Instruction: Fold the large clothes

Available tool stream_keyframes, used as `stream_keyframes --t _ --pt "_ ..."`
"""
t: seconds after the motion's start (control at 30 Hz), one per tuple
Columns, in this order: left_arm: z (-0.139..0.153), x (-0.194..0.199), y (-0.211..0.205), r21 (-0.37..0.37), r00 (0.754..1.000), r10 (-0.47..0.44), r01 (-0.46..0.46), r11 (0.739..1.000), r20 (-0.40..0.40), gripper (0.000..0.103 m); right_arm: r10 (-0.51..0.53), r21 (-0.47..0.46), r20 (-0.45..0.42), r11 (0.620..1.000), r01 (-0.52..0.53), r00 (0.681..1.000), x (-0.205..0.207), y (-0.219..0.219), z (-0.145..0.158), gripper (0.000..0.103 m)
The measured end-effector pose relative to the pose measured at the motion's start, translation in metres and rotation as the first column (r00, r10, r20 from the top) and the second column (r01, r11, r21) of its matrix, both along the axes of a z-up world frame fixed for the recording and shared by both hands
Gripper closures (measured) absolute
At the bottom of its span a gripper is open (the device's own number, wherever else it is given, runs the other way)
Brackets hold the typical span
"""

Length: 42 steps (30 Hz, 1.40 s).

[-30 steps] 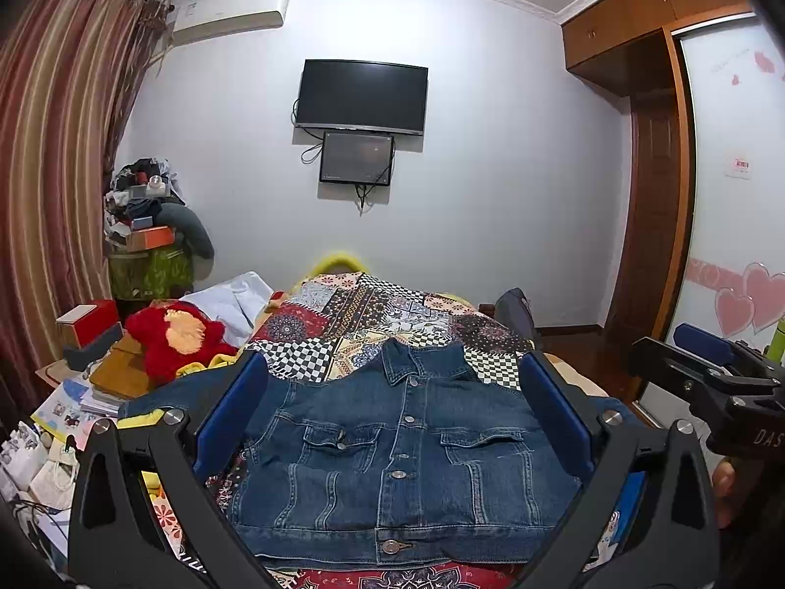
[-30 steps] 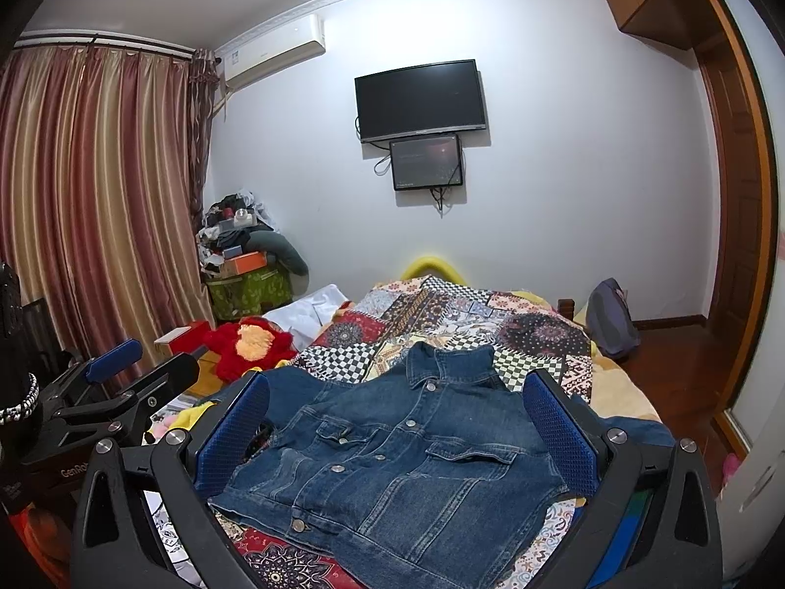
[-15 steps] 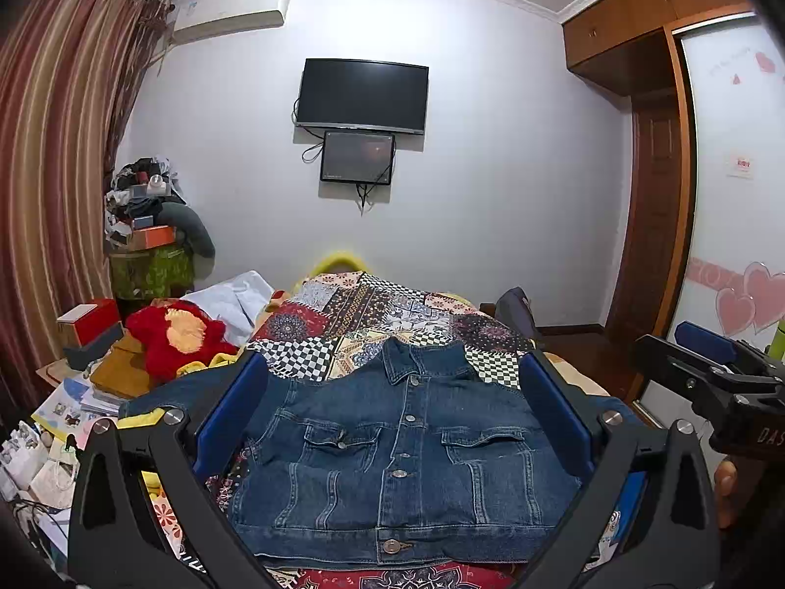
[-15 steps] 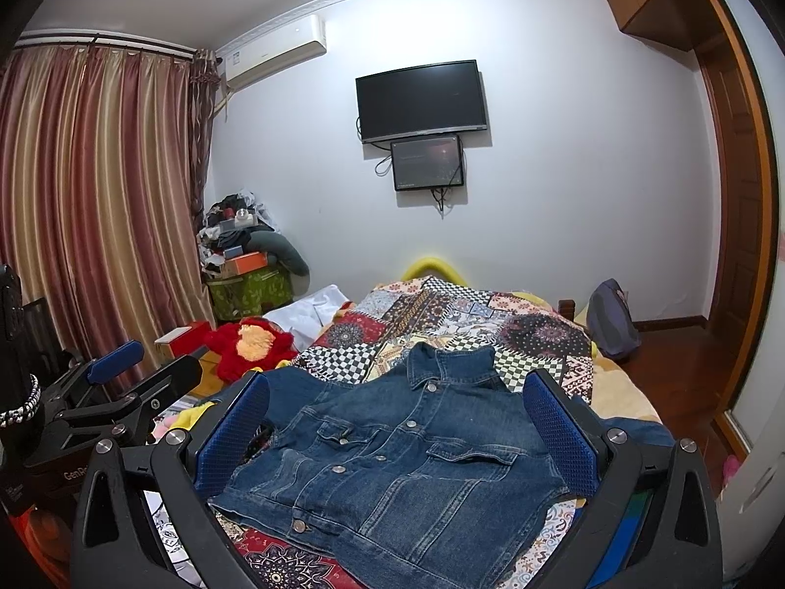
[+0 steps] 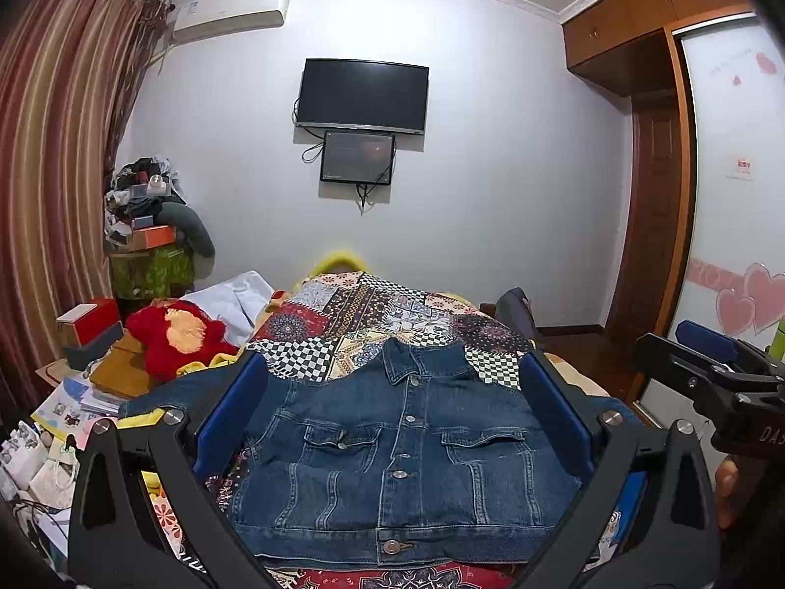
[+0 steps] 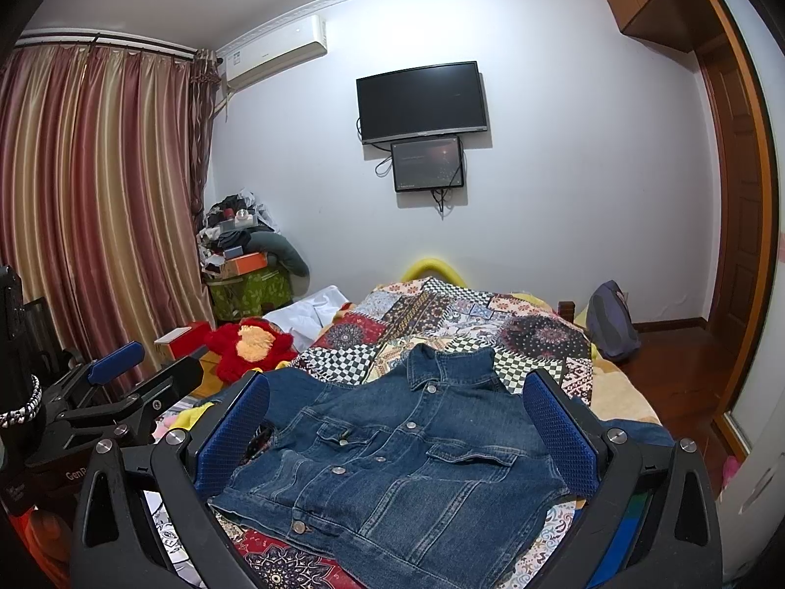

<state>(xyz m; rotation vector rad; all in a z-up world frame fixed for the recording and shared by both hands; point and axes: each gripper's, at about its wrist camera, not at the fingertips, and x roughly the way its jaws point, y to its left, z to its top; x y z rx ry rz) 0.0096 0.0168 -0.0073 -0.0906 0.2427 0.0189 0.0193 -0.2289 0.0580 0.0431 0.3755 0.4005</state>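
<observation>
Left tool (image 5: 392, 412), right tool (image 6: 396, 419) gaping, empty above denim jacket (image 5: 397, 446); backpack (image 6: 611, 326) clear only right view.

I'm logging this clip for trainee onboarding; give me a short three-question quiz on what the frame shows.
1. True or false: the denim jacket lies front up and buttoned on the patchwork quilt.
2. The red plush toy lies on which side of the jacket in the left wrist view? A) left B) right
3. Fill in: the left gripper and right gripper jaws are both ____.

Key: 1 true; 2 A; 3 open.
</observation>
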Motion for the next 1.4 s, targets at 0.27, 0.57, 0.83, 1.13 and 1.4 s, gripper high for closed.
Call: stream_keyframes --t 0.27,0.57,0.83,1.13,1.4 --pt "-0.001 0.0 0.0 -0.001 1.0 0.0 0.0 1.0 0.0 0.0 0.0 0.0 0.001 1.0 0.0 1.0 0.0 0.0 0.0 0.0" --pt "-0.004 0.003 0.001 -0.006 1.0 -0.001 0.001 1.0 -0.004 0.0 0.002 -0.003 -0.003 1.0 -0.002 1.0 0.0 0.001 0.0 0.0" --pt "-0.012 0.024 0.017 -0.024 1.0 0.025 -0.025 0.999 -0.019 0.0 0.014 -0.049 -0.037 0.999 -0.016 0.999 0.021 0.013 -0.001 0.0" --pt "-0.033 0.081 0.074 -0.061 0.986 0.136 -0.142 0.988 -0.097 0.0 0.028 -0.083 -0.101 0.996 -0.037 0.994 0.079 0.043 -0.024 0.0" --pt "-0.086 0.141 0.144 -0.05 0.932 0.292 -0.309 0.95 -0.213 0.0 0.037 -0.134 -0.194 0.989 -0.064 0.98 0.158 0.073 -0.062 0.0"
